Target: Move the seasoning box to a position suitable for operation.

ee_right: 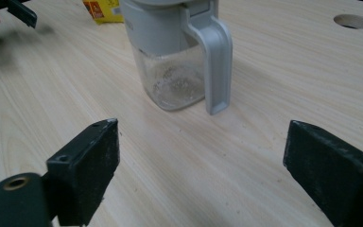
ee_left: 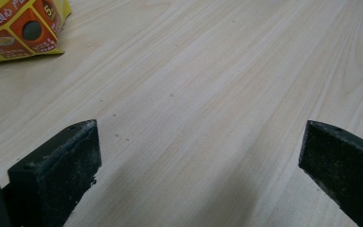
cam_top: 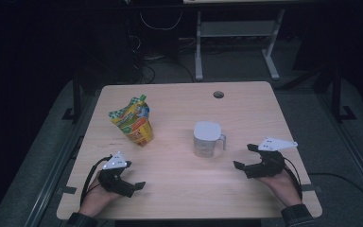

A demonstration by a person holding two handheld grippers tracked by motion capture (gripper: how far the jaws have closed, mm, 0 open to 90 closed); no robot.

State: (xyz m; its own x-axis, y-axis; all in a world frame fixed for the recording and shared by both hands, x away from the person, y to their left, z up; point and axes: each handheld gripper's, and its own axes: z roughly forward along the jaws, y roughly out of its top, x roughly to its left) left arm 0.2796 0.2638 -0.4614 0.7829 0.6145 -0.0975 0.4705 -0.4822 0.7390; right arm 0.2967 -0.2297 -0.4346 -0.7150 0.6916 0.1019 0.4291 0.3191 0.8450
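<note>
A yellow and orange snack pouch (cam_top: 133, 121) stands upright at the table's left middle; its lower corner (ee_left: 23, 29) shows in the left gripper view. A clear jug with a grey lid and handle (cam_top: 207, 139) stands right of centre, with its handle (ee_right: 215, 61) turned toward my right gripper. My left gripper (cam_top: 133, 178) rests open near the front left edge, with its jaws wide apart over bare wood (ee_left: 198, 156). My right gripper (cam_top: 245, 156) is open too, a short way right of the jug and apart from it (ee_right: 203, 161).
The light wooden table (cam_top: 179, 189) has a round cable hole (cam_top: 218, 94) at its back right (ee_right: 352, 21). A white desk frame (cam_top: 236, 42) and cables stand on the dark floor behind. My left gripper's jaw (ee_right: 21, 12) shows far off in the right gripper view.
</note>
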